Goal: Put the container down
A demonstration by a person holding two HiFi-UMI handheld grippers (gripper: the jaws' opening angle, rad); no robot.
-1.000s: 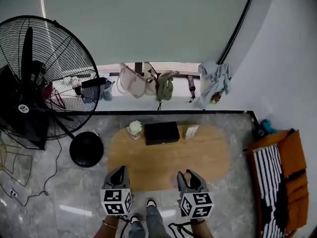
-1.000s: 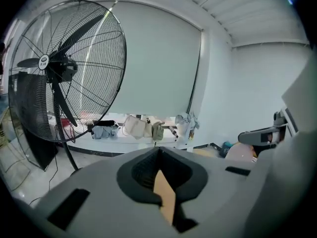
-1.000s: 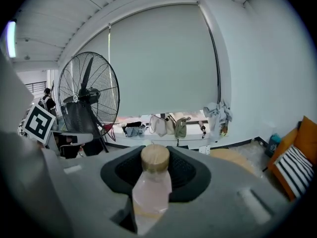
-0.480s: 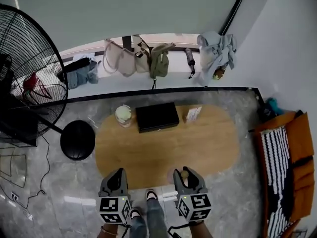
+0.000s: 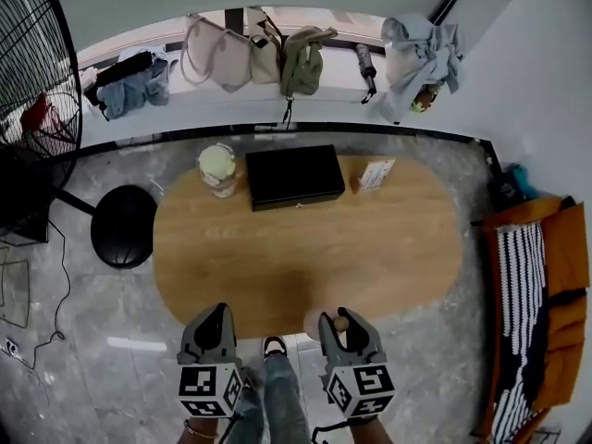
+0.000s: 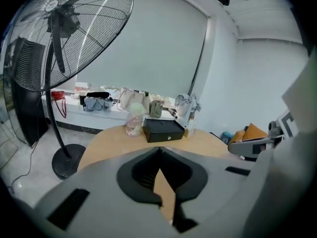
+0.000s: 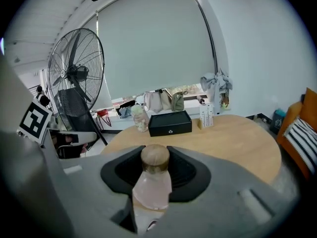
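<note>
Container [image 7: 152,182], a small pale pink bottle with a rounded wooden cap, is clamped upright between the jaws of the right gripper [image 5: 342,320], just at the near rim of the table [image 5: 388,248]; whether it touches the wood cannot be told. The left gripper [image 5: 215,314] is held beside it, its jaws closed tip to tip on nothing. A large black standing fan [image 6: 64,38] is seen far off to the left of both grippers. On the far side of the oval table, straight ahead of the grippers, a black box [image 5: 294,176] is set, with a small pale emblem on its front too small to read. A clear jar [image 5: 218,168] stands just left of the box and a small printed card [image 5: 375,174] just right of it, its print illegible.
</note>
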